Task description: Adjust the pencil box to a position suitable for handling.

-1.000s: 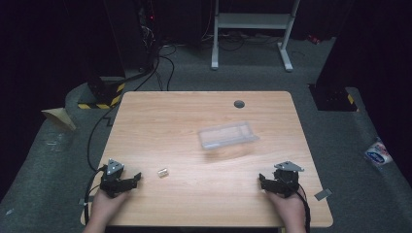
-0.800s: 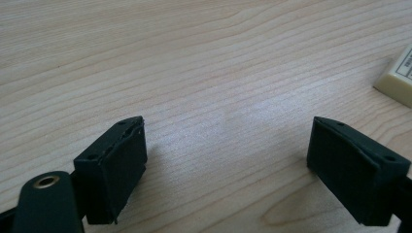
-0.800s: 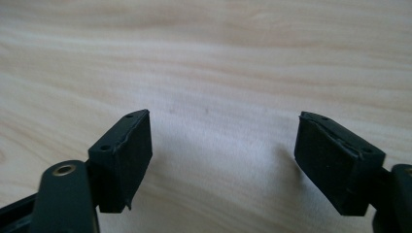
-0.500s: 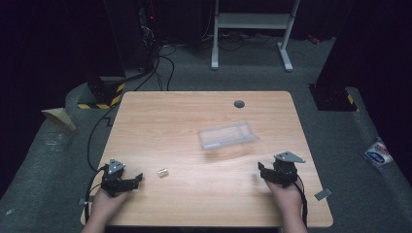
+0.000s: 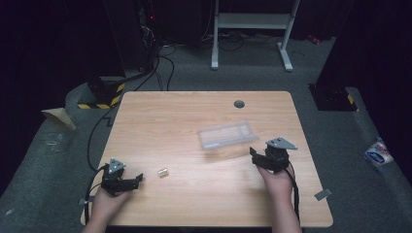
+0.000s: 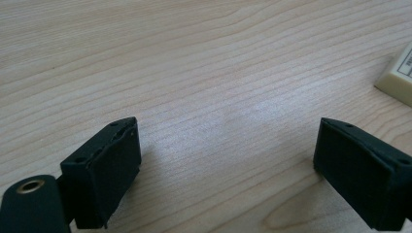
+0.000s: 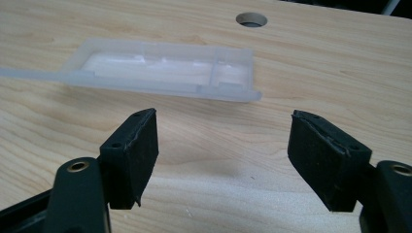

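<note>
A clear plastic tray (image 5: 227, 135) lies right of the middle of the wooden table (image 5: 194, 111). My right gripper (image 5: 257, 156) hovers just in front of its right end. In the right gripper view the tray (image 7: 165, 68) lies beyond the gripper (image 7: 223, 145), whose jaws stand open after closing a little, nothing between them. A small cream block (image 5: 163, 172) rests near the front left, a short way right of my left gripper (image 5: 137, 180). In the left gripper view the block (image 6: 396, 77) lies at the right edge. That gripper (image 6: 228, 165) has just been opening, with bare wood between its jaws.
A round cable hole (image 5: 239, 104) sits near the table's far edge. On the floor are a white metal stand (image 5: 252, 29) at the back, black cables (image 5: 165, 63), a yellow-black striped block (image 5: 104, 99) at the left and a white packet (image 5: 378, 153) at the right.
My right gripper has moved forward and up from the table's front edge towards the tray's right end. The left hand has stayed in place.
</note>
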Demonstrator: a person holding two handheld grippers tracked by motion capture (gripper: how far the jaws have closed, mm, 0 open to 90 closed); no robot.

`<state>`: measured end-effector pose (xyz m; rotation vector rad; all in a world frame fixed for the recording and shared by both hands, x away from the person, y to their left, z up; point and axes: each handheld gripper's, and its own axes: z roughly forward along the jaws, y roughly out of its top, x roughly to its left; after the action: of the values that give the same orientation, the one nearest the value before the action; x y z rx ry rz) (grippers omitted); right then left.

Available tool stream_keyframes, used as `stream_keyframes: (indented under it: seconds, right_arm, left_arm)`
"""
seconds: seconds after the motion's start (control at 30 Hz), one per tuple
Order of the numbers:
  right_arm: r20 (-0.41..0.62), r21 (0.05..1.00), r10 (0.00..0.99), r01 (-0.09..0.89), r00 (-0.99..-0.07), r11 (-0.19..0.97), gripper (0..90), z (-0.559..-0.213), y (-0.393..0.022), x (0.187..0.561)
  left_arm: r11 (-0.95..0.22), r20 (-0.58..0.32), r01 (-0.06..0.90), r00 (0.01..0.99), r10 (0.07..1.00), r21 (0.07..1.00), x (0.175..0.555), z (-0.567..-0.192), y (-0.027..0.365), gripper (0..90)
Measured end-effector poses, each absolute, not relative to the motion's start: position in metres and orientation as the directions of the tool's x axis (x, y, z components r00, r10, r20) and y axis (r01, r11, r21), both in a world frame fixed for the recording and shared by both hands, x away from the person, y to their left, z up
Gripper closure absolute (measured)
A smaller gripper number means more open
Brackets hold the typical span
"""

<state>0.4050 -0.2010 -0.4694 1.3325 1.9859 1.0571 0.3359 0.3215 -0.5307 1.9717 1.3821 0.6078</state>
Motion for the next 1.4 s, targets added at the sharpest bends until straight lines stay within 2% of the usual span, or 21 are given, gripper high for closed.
stream_keyframes:
  seconds: [0.3,0.43,0.57,0.73,1.4]
  right_arm:
    - [0.037,0.835,0.916,0.516,-0.399,0.19,26.8,-0.473,-0.209,0.41]
    - [0.034,0.837,0.906,0.508,-0.422,0.205,24.2,-0.472,-0.206,0.414]
    - [0.019,0.841,0.908,0.498,-0.418,0.212,25.0,-0.471,-0.207,0.418]
    - [0.051,0.848,0.908,0.498,-0.416,0.181,26.7,-0.472,-0.21,0.423]
    - [0.045,0.844,0.888,0.493,-0.458,0.211,28.6,-0.481,-0.2,0.434]
  left_arm:
    - [-0.219,-0.002,0.645,0.324,0.946,0.732,0.336,-0.531,0.323,11.2]
    - [-0.224,0.003,0.644,0.325,0.946,0.732,0.336,-0.531,0.323,11.7]
    - [-0.219,0.0,0.645,0.322,0.947,0.732,0.336,-0.531,0.323,12.2]
    - [-0.215,0.002,0.644,0.314,0.949,0.734,0.336,-0.53,0.324,13.6]
    - [-0.202,-0.007,0.647,0.306,0.952,0.735,0.334,-0.53,0.324,14.5]
